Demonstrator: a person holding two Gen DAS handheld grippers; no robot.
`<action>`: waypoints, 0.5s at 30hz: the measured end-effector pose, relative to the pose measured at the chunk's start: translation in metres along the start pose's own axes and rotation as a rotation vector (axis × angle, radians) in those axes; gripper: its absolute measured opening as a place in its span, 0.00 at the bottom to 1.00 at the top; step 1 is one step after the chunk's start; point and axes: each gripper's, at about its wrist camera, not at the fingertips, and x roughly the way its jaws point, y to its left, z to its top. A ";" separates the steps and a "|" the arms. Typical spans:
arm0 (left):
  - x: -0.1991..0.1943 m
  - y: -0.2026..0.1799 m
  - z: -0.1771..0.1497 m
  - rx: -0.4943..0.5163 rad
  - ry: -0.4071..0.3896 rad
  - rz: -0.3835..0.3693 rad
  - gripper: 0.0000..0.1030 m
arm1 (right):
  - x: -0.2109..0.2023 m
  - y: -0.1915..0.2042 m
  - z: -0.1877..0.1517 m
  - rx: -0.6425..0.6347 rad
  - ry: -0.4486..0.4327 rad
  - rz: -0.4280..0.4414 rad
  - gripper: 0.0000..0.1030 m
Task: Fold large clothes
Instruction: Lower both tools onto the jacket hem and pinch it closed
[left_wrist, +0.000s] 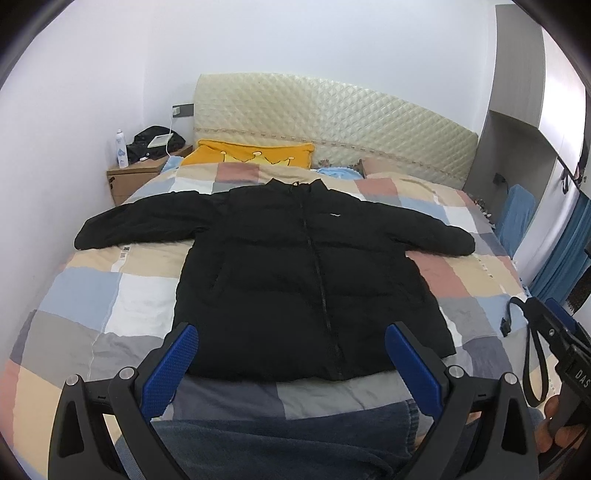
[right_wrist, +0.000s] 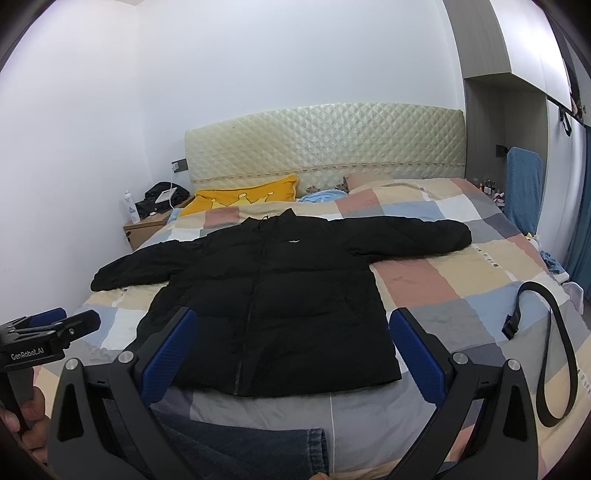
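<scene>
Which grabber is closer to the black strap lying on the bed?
The right one. The strap lies on the bed just past the right gripper, on its outer side. The left gripper is on the other side of it, over the jacket hem, farther from the strap.

Black-framed left gripper (left_wrist: 291, 354) and right gripper (right_wrist: 291, 343) carry blue ribbed pads (left_wrist: 173, 365), silver screws behind the jaws; blue jeans (left_wrist: 280, 439) below
</scene>
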 end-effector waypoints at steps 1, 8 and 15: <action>0.004 0.003 0.002 -0.003 0.004 -0.002 0.99 | 0.004 -0.002 0.001 0.002 0.003 -0.002 1.00; 0.047 0.023 0.022 0.015 0.049 0.019 0.99 | 0.048 -0.032 0.004 0.035 0.035 -0.032 1.00; 0.112 0.066 0.037 0.040 0.176 0.080 0.99 | 0.111 -0.092 0.005 0.144 0.128 -0.044 1.00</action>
